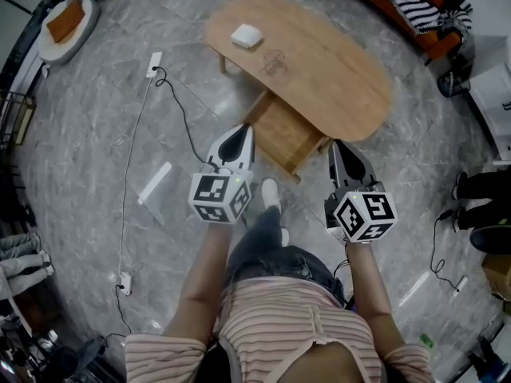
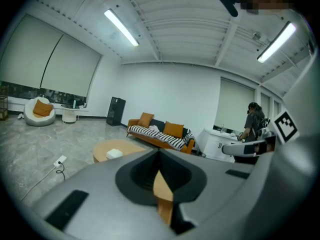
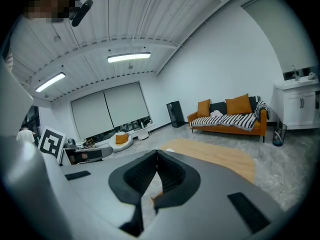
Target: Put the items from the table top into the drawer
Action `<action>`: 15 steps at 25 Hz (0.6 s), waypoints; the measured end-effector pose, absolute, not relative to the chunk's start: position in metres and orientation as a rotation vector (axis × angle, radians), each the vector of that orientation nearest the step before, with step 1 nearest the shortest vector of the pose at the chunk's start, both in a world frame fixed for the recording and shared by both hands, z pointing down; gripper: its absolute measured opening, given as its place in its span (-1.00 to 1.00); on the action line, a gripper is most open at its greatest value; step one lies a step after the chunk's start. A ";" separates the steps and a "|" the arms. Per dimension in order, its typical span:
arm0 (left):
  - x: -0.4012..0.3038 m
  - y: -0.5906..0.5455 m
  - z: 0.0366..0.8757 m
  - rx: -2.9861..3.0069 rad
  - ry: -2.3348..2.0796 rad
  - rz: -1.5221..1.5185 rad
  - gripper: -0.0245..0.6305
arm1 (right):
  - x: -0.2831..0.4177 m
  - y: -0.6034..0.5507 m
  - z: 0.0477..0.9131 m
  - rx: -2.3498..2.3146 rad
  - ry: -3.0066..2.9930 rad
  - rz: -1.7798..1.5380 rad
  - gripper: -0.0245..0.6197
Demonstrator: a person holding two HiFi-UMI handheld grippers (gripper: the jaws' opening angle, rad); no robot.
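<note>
Cable (image 1: 132, 158) trails over the floor at far left, running from a power strip (image 1: 154, 64); it lies well apart from the person's feet, but a sidestep that way could snag it.

Left gripper (image 1: 244, 136) is held out in front of the person, jaws pressed together with nothing between them; in the head view its tip sits near the drawer's left corner, short of the items; it has to open before it meets anything, or the closed tips will shove an item rather than take it.

Box (image 1: 247, 36), white, lies at the far left end of the table (image 1: 351, 94), apart from both grippers; it looks light, so a nudge could slide it off the nearby edge.

Glass (image 1: 274, 63), clear and hard to see against the wood, stands just right of the box and nearer the person; this is my main worry; a reach for the box could brush it and tip it; an off-centre squeeze could let it slip, and the floor looks like stone.

Drawer (image 1: 281, 132) juts out from under the table's near edge, seemingly open; what is inside I cannot tell; a leg or a low gripper could knock it.

Right gripper (image 1: 340, 150) is likewise closed and empty, near the table's near edge; both items are on the table, neither yet in the drawer.
</note>
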State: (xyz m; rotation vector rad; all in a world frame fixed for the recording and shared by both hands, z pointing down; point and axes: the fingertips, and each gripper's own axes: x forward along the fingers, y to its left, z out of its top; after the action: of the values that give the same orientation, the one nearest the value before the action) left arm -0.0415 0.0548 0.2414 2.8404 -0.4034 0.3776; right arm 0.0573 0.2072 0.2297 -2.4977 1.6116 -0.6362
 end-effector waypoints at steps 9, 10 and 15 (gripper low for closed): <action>-0.002 -0.005 0.258 2.801 -0.394 0.410 -0.88 | 0.096 0.148 0.240 -2.528 1.627 -0.707 -0.90; 0.001 -0.010 0.261 2.796 -0.396 0.416 -0.88 | 0.099 0.143 0.241 -2.529 1.627 -0.718 -0.90; 0.015 -0.030 0.273 2.778 -0.399 0.454 -0.88 | 0.109 0.120 0.247 -2.535 1.634 -0.754 -0.90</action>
State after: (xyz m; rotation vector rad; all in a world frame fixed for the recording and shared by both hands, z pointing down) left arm 0.0145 -0.0300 0.2726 2.7780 -0.3991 0.4539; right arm 0.1088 0.1204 0.2475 -2.5352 1.6339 -0.7539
